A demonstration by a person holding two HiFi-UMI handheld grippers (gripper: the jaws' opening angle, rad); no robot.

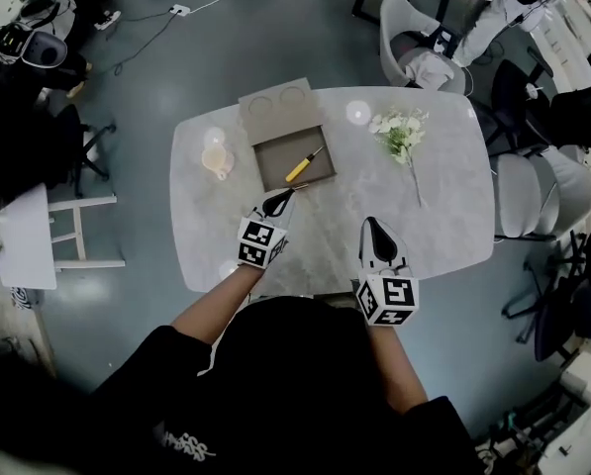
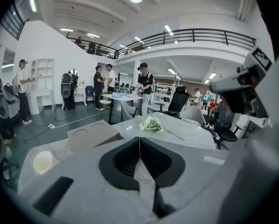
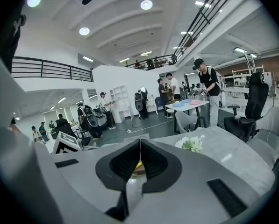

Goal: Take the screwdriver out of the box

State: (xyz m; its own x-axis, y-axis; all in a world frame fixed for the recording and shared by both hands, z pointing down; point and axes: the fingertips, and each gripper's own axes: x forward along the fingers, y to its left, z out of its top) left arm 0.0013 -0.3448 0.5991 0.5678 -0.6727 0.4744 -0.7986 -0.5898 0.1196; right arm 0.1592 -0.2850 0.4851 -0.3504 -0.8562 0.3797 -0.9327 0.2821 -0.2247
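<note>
A screwdriver (image 1: 304,164) with a yellow handle lies slantwise in an open brown box (image 1: 293,156) on the grey table (image 1: 443,216); the box's lid (image 1: 282,110) stands open on the far side. My left gripper (image 1: 286,195) is shut and empty, its tips just short of the box's near edge. My right gripper (image 1: 375,228) is also shut and empty, over the bare table to the right of the box. In the right gripper view a bit of the yellow handle (image 3: 138,165) shows past the closed jaws. The left gripper view shows the lid (image 2: 90,133) beyond its closed jaws.
A pale cup (image 1: 217,159) stands left of the box, with a clear round lid (image 1: 214,137) behind it. A white flower sprig (image 1: 401,135) lies to the right and a small round dish (image 1: 358,113) at the far edge. Chairs (image 1: 518,196) ring the table.
</note>
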